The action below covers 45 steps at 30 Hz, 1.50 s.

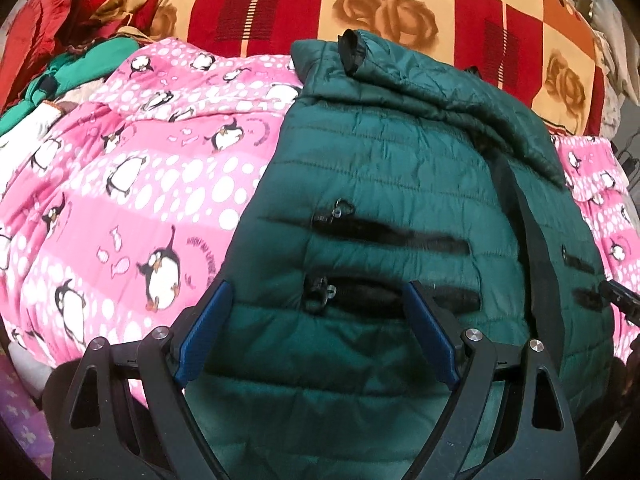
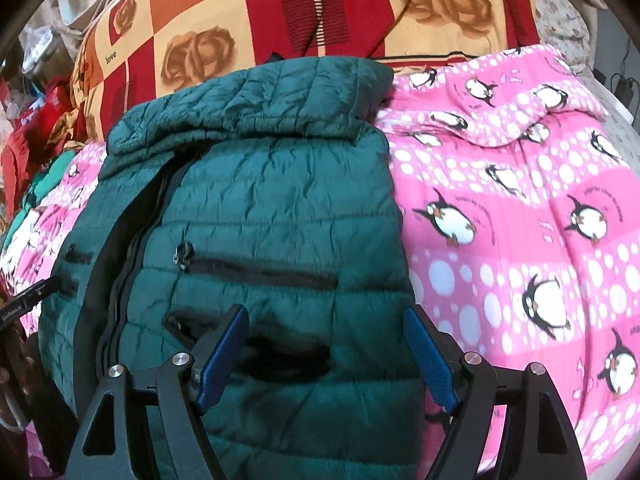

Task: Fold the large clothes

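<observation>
Pink penguin blanket (image 1: pixel 132 184) underneath, rose-print quilt (image 1: pixel 400 8) behind, red and green clothes (image 1: pixel 72 40) heaped far left. Green jacket (image 1: pixel 380 184) flat on blanket, sleeve (image 1: pixel 432 84) folded across its top, zip and pockets facing up. Left gripper (image 1: pixel 316 308) and right gripper (image 2: pixel 324 336) both spread wide over jacket's near hem, pinching nothing.

A pink penguin blanket (image 1: pixel 132 184) covers the bed, with a green quilted jacket (image 1: pixel 380 184) lying on it.
</observation>
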Each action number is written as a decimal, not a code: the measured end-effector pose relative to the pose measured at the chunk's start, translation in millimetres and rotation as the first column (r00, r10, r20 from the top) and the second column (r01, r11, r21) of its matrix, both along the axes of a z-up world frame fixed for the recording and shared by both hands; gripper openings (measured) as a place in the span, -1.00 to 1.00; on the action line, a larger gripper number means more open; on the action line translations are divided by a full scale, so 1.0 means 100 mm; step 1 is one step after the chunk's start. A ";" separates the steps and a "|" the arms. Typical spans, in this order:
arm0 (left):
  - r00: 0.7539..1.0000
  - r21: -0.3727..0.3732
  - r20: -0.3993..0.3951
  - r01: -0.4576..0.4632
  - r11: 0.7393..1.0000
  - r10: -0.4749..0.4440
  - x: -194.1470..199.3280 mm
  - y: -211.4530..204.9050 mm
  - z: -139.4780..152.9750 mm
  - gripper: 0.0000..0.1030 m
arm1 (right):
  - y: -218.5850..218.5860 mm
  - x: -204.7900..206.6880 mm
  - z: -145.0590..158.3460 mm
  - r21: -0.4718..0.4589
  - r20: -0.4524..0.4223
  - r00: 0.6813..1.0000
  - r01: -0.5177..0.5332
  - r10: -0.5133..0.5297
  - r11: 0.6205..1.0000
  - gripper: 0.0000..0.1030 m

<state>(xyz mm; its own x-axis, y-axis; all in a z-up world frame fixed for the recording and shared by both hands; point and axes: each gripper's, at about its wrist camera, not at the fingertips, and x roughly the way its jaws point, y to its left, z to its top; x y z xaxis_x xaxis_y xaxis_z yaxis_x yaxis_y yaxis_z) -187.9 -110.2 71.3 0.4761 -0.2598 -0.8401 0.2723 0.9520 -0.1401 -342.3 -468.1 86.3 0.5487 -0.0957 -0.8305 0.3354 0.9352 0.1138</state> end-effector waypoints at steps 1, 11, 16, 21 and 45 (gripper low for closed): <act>1.000 0.007 -0.006 -0.001 1.000 0.001 -0.01 0.01 0.00 0.70 | -0.01 -0.02 0.00 0.000 -0.001 1.000 0.002 -0.002 1.000 0.50; 1.000 -0.018 -0.016 -0.011 1.000 0.011 -0.13 0.15 -0.01 0.70 | 0.01 -0.25 -0.03 -0.004 -0.028 1.000 0.009 -0.009 1.000 0.52; 0.999 -0.031 -0.030 -0.013 0.999 0.012 -0.18 0.22 -0.01 0.70 | 0.00 -0.36 -0.06 0.004 -0.038 0.999 0.016 -0.016 1.000 0.54; 0.998 -0.051 -0.053 -0.030 0.998 0.027 -0.22 0.31 -0.04 0.70 | -0.02 -0.47 -0.11 0.018 -0.052 0.998 0.024 -0.023 1.000 0.56; 0.985 -0.176 -0.170 -0.036 0.984 0.005 -0.27 0.54 -0.22 0.83 | 0.00 -0.65 -0.20 0.093 -0.092 0.995 -0.028 0.036 0.995 0.64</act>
